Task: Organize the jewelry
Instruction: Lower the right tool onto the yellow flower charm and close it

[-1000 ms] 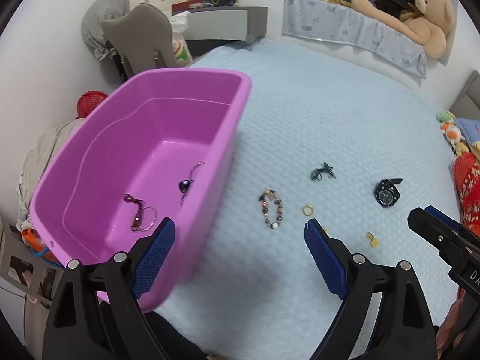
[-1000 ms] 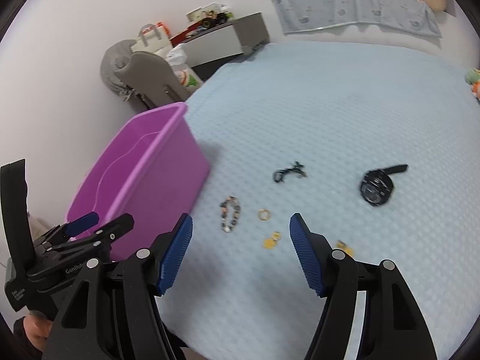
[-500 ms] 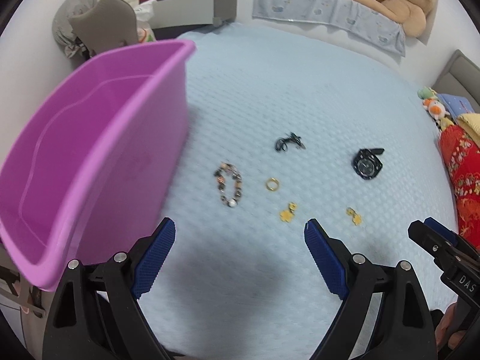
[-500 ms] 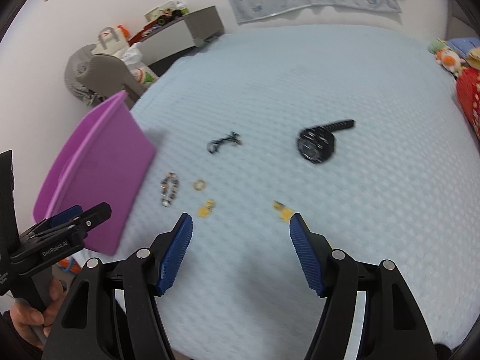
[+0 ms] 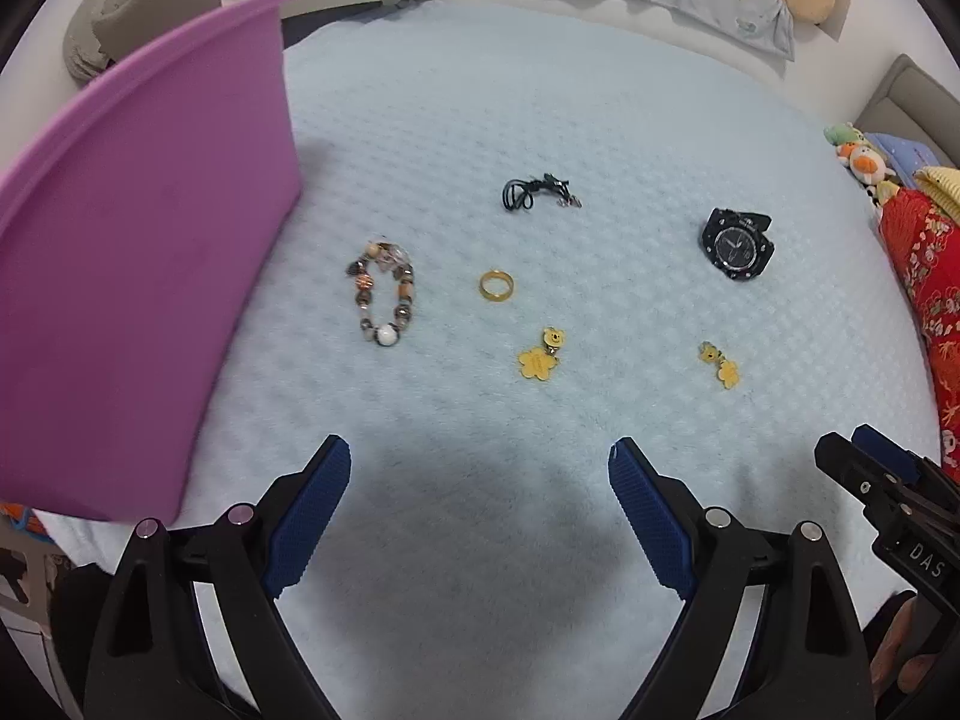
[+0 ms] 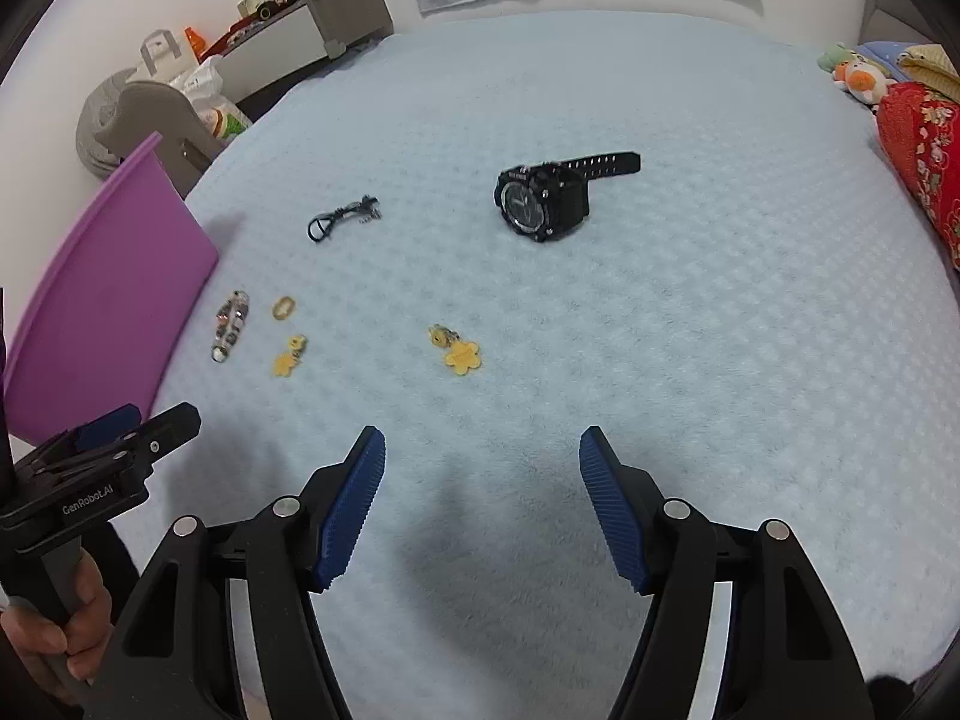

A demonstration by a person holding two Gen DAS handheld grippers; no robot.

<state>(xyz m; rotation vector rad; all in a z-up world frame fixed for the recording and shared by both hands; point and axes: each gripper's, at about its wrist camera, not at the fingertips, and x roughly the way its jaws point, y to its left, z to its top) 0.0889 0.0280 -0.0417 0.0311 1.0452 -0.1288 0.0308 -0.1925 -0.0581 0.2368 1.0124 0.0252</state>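
The left gripper [image 5: 479, 471] hovers with its jaws spread wide and nothing between them, low over the pale blue blanket [image 5: 540, 120]. A second ago it looked down into the purple tub [image 5: 138, 276]; it has since swung away, so only the tub's outer wall shows at the left and the loose pieces lie ahead. That suggests one drop-off is finished and the next pick is beginning. Nearest are a yellow flower charm [image 5: 540, 357] and a gold ring [image 5: 496, 284], with the beaded bracelet [image 5: 382, 294] close to the tub, a black cord [image 5: 534, 192] beyond, and a second yellow charm [image 5: 720, 363] and black watch [image 5: 737, 243] to the right. The right gripper [image 6: 482, 477] is also wide and empty (it has drifted towards that second charm). The blanket is soft and quilted, so thin pieces may sink in. Around the bed: a grey chair [image 6: 150, 114], a shelf [image 6: 306, 30], soft toys [image 6: 855, 75].
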